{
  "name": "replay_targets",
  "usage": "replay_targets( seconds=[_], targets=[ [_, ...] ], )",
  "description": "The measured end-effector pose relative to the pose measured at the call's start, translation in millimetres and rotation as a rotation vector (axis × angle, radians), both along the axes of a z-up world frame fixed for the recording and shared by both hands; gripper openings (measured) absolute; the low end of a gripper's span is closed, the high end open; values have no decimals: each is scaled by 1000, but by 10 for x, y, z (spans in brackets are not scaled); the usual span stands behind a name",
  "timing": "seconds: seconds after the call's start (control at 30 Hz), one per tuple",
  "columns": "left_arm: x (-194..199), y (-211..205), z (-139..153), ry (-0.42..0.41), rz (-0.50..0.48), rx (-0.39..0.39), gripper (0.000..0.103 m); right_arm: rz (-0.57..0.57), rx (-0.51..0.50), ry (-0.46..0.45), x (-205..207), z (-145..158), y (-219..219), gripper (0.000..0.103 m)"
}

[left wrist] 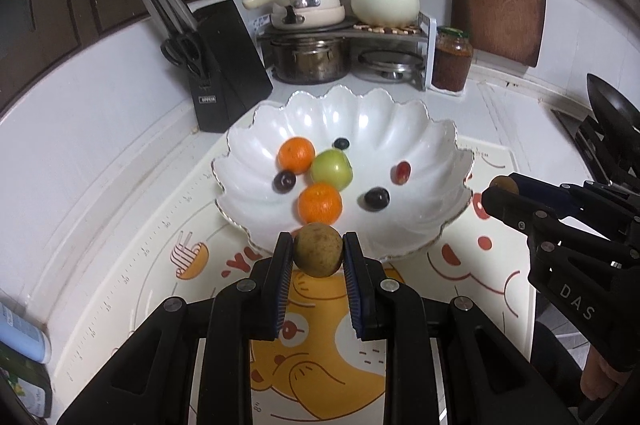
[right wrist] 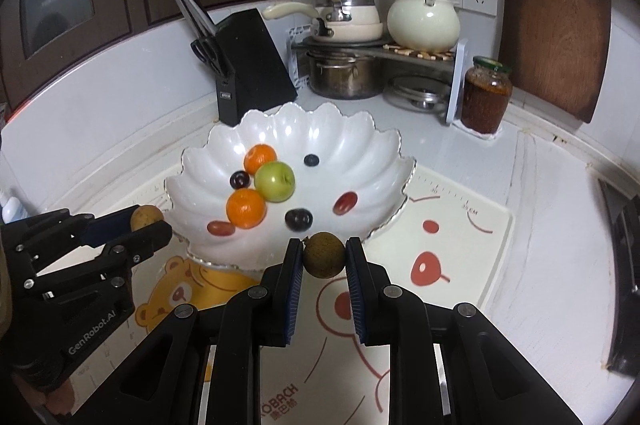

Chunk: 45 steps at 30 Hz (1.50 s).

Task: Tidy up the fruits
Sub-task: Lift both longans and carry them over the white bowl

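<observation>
Your left gripper (left wrist: 319, 256) clenches a round, brown, speckled fruit (left wrist: 319, 250) between its pads. Your right gripper (right wrist: 323, 255) grasps a second brown fruit (right wrist: 323, 254). Just beyond both jaws sits the scalloped white bowl (left wrist: 400, 113).

dim indoor light | bowl (left wrist: 400, 129) glare | fisheye-warped, dark corners
</observation>
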<state>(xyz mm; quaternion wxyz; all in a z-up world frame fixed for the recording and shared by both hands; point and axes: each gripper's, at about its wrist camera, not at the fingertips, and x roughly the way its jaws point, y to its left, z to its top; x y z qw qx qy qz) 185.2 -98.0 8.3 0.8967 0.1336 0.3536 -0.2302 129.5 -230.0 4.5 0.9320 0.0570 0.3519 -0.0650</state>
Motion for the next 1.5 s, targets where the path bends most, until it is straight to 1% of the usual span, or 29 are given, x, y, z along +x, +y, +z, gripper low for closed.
replay_targets(
  seconds=[0.4, 0.67, 0.97, 1.23, 1.5],
  targets=[
    [146, -45, 207, -39, 12, -28, 25, -3, -24, -37, 173, 205, -81, 23],
    [321, -94, 252, -46, 27, -35, 25, -9, -31, -33, 345, 214, -162, 23],
    [577, -148, 177, -26, 50, -32, 25, -10, -36, -17, 573, 148, -225, 23],
    [812, -207, 39, 2, 70, -24, 25, -13, -34, 6, 785, 45, -283, 23],
    [964, -206, -85, 29, 87, -20, 26, 2, -24, 33, 965, -71, -288, 23]
  ],
)
